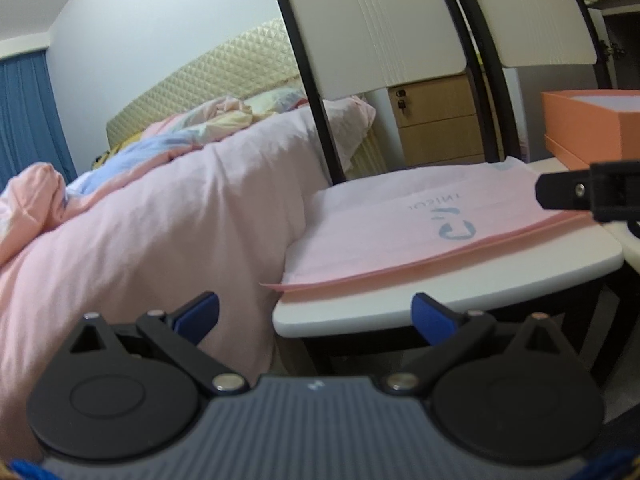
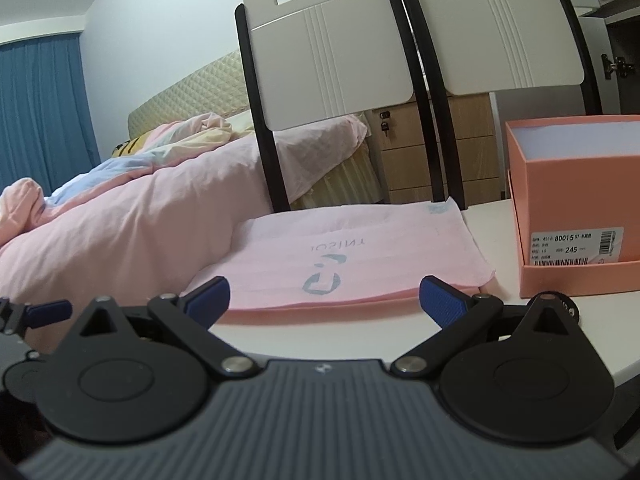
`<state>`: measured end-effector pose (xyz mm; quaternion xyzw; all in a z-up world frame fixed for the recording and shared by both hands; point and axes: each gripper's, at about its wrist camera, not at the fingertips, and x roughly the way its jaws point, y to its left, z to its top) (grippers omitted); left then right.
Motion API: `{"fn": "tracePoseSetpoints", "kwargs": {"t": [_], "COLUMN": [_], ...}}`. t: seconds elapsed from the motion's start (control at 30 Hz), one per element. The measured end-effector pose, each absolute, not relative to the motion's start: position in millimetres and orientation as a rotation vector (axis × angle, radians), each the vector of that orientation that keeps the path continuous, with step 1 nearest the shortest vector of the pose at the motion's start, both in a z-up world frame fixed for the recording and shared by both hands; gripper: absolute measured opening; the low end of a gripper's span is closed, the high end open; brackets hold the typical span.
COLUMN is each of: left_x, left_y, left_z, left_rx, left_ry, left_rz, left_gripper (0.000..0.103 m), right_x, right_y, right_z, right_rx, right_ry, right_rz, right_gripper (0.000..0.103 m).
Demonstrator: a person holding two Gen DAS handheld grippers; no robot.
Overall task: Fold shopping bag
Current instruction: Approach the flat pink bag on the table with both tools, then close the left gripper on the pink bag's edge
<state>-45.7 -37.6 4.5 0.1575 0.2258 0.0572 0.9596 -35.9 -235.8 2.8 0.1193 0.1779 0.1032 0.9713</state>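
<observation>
On the white chair seat [image 1: 440,292] a pink shopping bag [image 2: 352,256] is lying flat, its printed logo facing up and its near edge running close to the seat's front edge. Just short of that edge, the right tool [image 2: 325,296] is hovering with its blue-padded fingers spread wide, gripping nothing and touching nothing. Lower and further to the left, the left tool [image 1: 316,314] is hanging in front of the seat, its fingers likewise spread wide and empty; the bag's near left corner is sticking out past the seat just above it. Beside the bag, to the right, an open orange shoebox [image 2: 576,208] is standing in its upturned lid on a white worktop [image 2: 500,336]. Behind the seat two white chair backs [image 2: 332,52] are rising, and to the left a bed with a rumpled pink duvet [image 1: 140,216] is filling the view.
</observation>
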Motion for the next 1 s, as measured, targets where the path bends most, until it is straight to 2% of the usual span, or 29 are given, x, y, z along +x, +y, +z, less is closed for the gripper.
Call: {"fn": "tracePoseSetpoints", "kwargs": {"t": [0.63,0.87,1.0], "left_x": [-30,4,25], "left_y": [13,22,9], "left_z": [8,6,11], "left_rx": [-0.070,-0.200,-0.077], "left_ry": [0.529,0.669,0.694], "left_rz": [-0.206,-0.309,-0.282], "left_gripper": [0.103,0.103,0.103], "right_x": [-60,-39,-18], "right_y": [-245,-271,-282], "right_z": [18,23,37], "right_rx": [0.309,0.450,0.435], "right_ry": [0.302,0.418,0.486], "right_rz": [0.170,0.244,0.266], "right_gripper": [0.103,0.103,0.103]}}
